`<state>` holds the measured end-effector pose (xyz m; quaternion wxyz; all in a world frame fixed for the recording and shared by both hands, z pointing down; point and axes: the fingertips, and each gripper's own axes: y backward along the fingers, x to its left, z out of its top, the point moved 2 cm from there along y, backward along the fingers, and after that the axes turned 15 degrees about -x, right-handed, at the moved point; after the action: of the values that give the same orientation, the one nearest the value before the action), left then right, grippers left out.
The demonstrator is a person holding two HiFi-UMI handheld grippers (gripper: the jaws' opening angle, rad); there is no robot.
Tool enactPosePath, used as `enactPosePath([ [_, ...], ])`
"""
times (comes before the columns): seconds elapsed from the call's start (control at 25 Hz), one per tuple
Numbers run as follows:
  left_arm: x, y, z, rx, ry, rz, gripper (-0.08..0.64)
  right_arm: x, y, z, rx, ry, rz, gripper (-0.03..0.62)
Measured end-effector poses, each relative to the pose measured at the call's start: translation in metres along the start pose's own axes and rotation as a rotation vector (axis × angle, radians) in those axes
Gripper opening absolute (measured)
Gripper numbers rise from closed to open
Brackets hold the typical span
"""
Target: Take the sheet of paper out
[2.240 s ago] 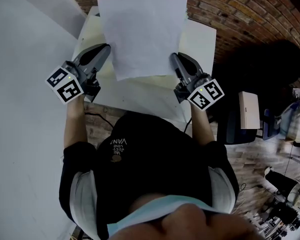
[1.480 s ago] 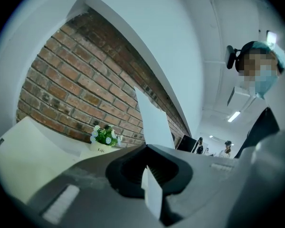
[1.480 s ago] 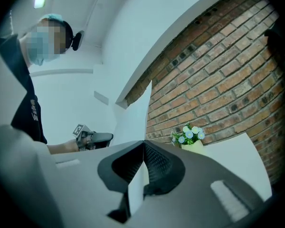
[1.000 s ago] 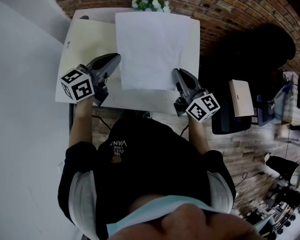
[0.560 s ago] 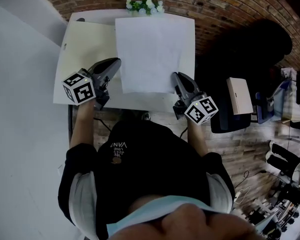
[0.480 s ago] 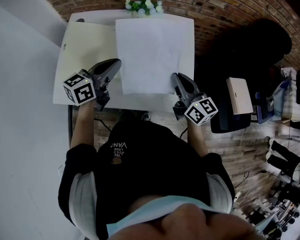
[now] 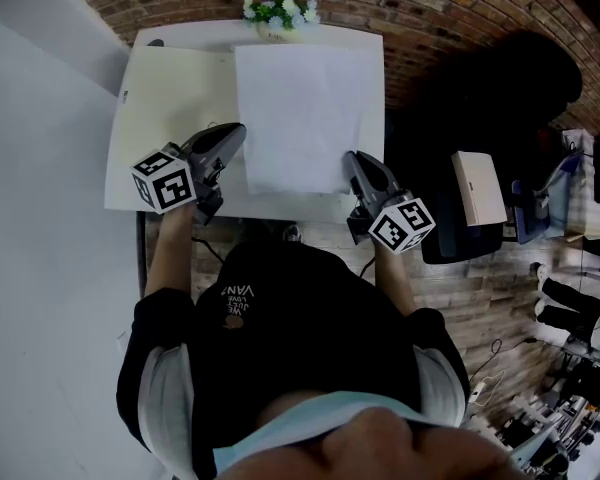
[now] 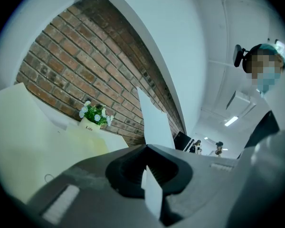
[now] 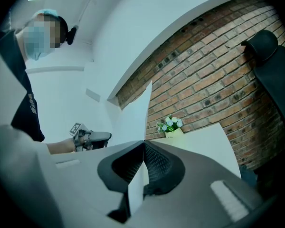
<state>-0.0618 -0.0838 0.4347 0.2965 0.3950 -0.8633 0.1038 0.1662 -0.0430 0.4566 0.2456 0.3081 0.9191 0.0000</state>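
Note:
A white sheet of paper (image 7: 304,116) hangs flat above the white table (image 7: 180,183), held at its two near corners. My left gripper (image 7: 242,138) is shut on the sheet's near left corner; in the left gripper view the paper (image 8: 153,122) runs edge-on out of the closed jaws. My right gripper (image 7: 351,161) is shut on the near right corner, and the right gripper view shows the sheet (image 9: 135,115) rising from between its jaws. A pale yellow folder (image 7: 175,98) lies on the table, under the sheet's left side.
A small pot of white flowers (image 7: 272,12) stands at the table's far edge against the brick wall (image 7: 430,18). A white wall (image 7: 40,218) borders the table on the left. A dark chair (image 7: 500,88) and a small box (image 7: 478,188) stand to the right.
Both grippers have come down and slightly toward me with the sheet held between them, so the paper now sits lower over the table. The jaws have stayed shut.

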Motion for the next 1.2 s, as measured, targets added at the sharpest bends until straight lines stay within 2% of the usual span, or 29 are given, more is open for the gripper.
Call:
enactPosePath([
  [0.56,-0.001,-0.003,-0.022,0.033,0.040,0.012,0.002,-0.008,0.016,-0.013,0.046,0.007,-0.040,-0.005],
  [1.2,0.004,0.000,-0.021,0.024,0.048,0.031,0.002,-0.006,0.011,-0.019,0.065,-0.001,-0.033,-0.003],
])
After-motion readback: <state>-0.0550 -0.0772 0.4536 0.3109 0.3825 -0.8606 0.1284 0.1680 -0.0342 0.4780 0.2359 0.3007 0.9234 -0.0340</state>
